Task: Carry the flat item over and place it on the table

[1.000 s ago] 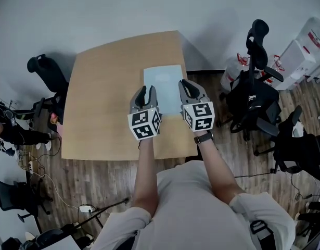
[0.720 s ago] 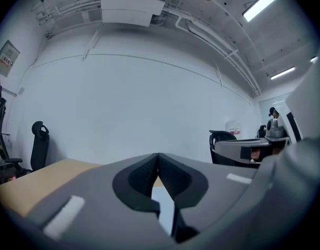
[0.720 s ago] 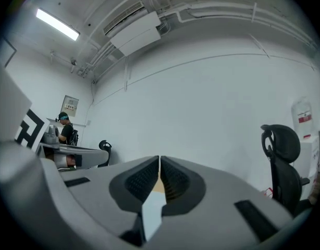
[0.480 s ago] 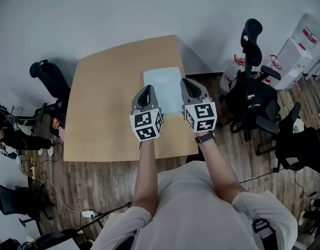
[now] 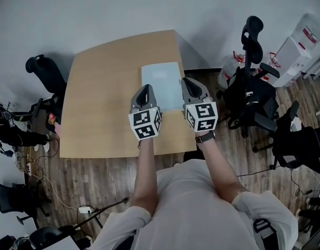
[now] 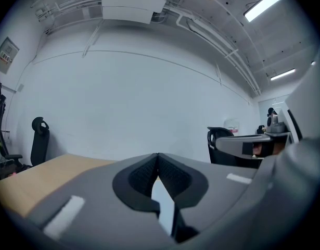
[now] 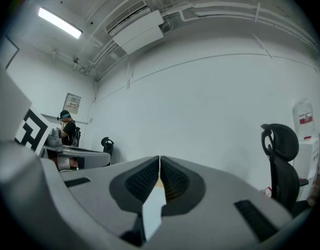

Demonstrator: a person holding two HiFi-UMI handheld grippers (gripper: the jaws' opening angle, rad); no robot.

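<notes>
While I hold both level over the wooden tabletop (image 5: 100, 103), the left tongs (image 5: 144, 89) are pressed together and so are the right tongs (image 5: 189, 83) — neither is pinching anything. The pale blue flat sheet (image 5: 161, 81) lies on the tabletop between the two tongs and runs on ahead of their tips — whether its near corners touch them I cannot tell.
</notes>
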